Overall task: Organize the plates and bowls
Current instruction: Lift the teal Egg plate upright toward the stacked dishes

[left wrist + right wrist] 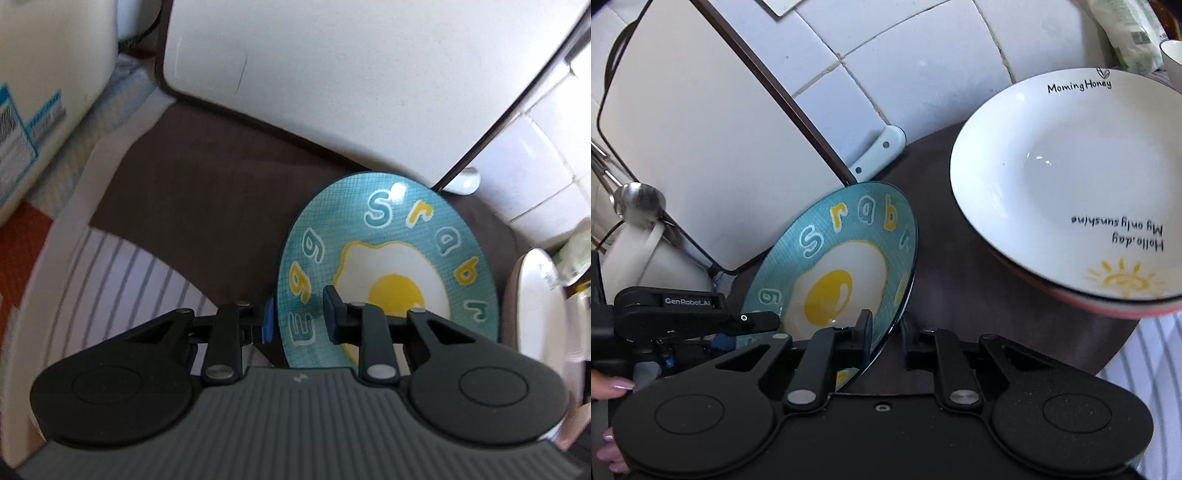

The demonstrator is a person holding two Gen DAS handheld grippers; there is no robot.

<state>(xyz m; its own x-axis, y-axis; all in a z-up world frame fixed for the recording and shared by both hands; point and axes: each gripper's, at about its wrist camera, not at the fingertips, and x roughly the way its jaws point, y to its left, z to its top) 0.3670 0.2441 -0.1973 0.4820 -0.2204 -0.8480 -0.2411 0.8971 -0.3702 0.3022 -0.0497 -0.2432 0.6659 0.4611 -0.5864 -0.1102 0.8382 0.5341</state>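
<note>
A teal plate (388, 240) painted with a fried egg and letters stands tilted on its edge over a dark brown mat (203, 184). My left gripper (299, 317) is shut on its lower left rim, blue pads on either side. In the right wrist view the same plate (842, 251) has its right rim pinched in my right gripper (886, 336). The left gripper (716, 332) shows at the plate's far side, with a person's hand (613, 387) behind it. A white "Morning Honey" bowl (1071, 184) sits stacked on another dish to the right, apart from the plate.
A white cutting board (694, 129) with a dark rim leans on the tiled wall (923, 74) just behind the plate. A steel ladle (639, 203) hangs at the left. A white box with a blue label (29, 129) and a striped cloth (122, 277) lie left of the mat.
</note>
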